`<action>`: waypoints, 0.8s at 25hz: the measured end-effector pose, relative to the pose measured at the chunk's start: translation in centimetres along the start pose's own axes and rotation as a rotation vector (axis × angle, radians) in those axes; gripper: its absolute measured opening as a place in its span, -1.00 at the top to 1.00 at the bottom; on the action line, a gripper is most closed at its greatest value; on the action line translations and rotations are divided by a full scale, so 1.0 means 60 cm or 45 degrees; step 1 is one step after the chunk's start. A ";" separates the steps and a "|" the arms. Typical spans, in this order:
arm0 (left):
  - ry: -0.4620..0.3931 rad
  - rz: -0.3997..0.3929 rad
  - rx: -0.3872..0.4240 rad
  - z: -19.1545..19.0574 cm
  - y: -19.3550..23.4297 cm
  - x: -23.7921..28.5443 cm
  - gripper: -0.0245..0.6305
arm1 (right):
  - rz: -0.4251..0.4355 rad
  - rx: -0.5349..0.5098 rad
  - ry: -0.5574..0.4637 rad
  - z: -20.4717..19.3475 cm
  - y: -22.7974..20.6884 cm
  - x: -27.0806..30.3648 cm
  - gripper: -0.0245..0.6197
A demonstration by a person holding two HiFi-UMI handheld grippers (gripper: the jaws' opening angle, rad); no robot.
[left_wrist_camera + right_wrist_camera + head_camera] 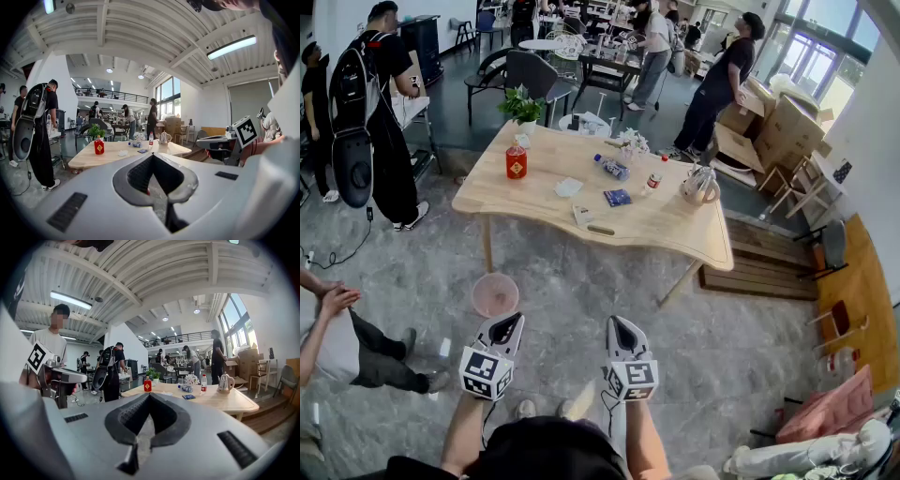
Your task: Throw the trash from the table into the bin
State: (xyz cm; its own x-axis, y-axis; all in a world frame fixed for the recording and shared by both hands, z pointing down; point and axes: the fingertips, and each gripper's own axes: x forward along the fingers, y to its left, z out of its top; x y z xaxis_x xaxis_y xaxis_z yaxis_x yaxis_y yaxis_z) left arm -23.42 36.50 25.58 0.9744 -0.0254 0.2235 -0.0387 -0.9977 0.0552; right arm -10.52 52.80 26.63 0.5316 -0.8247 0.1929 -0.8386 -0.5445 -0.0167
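**Head view.** Only here do you see the pink bin [495, 293], on the floor just in front of the near left leg of the wooden table [675, 225]. The trash lies on the table: a crumpled clear bottle [612, 168] near the table's middle, a blue packet [617, 197] just nearer you, white paper [569, 187] to its left, and a flat wrapper [584, 216] at the table's near edge. A red bottle [517, 162] stands toward the table's left end, a kettle [700, 186] at its right end. Your left gripper [510, 321] and right gripper [617, 323] hang over the floor, well short of the table, and the bin sits between the left one and the table.

**Left gripper view.** Its jaws are pressed together with nothing between them. Beyond the tips the table shows side-on, and a person with a backpack [40, 131] stands left of it.

**Right gripper view.** These jaws are also closed and empty. The table lies ahead, kettle at its right end.
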 end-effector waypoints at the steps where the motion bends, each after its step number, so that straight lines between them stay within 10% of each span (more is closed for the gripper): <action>1: -0.003 -0.003 0.001 0.002 -0.003 0.001 0.91 | -0.001 0.002 -0.001 0.000 -0.002 -0.002 0.92; 20: -0.015 0.048 0.016 0.004 -0.079 0.076 0.91 | 0.107 0.017 0.013 -0.021 -0.080 0.004 0.92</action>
State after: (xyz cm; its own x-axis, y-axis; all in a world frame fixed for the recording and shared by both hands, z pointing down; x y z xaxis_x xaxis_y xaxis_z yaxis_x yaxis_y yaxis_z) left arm -18.78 41.11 26.12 0.9748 -0.0636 0.2138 -0.0726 -0.9968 0.0346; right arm -6.52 55.41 27.99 0.4578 -0.8662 0.2001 -0.8787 -0.4751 -0.0463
